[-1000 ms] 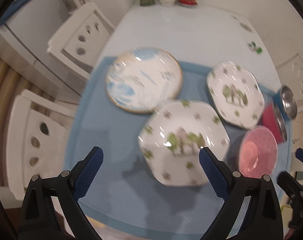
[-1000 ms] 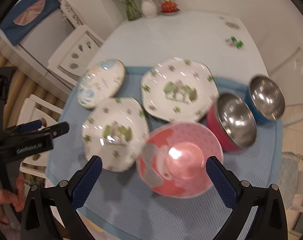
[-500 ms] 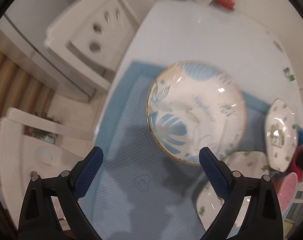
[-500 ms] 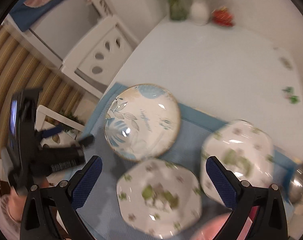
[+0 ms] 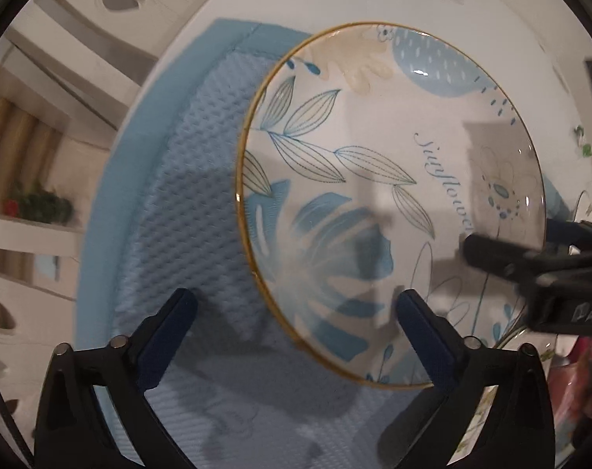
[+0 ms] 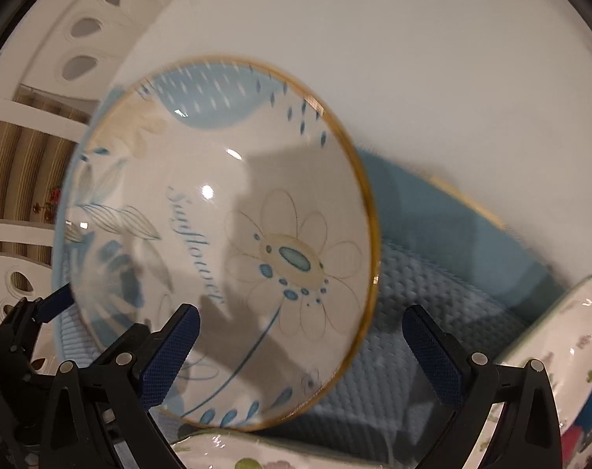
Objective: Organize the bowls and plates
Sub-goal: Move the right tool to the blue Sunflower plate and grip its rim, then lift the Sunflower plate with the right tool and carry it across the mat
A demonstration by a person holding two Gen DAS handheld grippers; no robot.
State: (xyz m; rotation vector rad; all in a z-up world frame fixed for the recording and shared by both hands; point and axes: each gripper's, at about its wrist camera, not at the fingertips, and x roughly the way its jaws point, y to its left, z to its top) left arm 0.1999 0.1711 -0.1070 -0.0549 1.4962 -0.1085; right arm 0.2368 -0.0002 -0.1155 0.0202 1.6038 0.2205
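I am poising my left gripper and right gripper, both gaping wide and empty, straddling opposite rims of the one round, gold-rimmed white ceramic plate with blue leaves and a sunflower, evidently for a two-sided lift. It is lying flat on the single pale-blue quilted mat covering the white table. Two white green-sprigged plates are edging into view.
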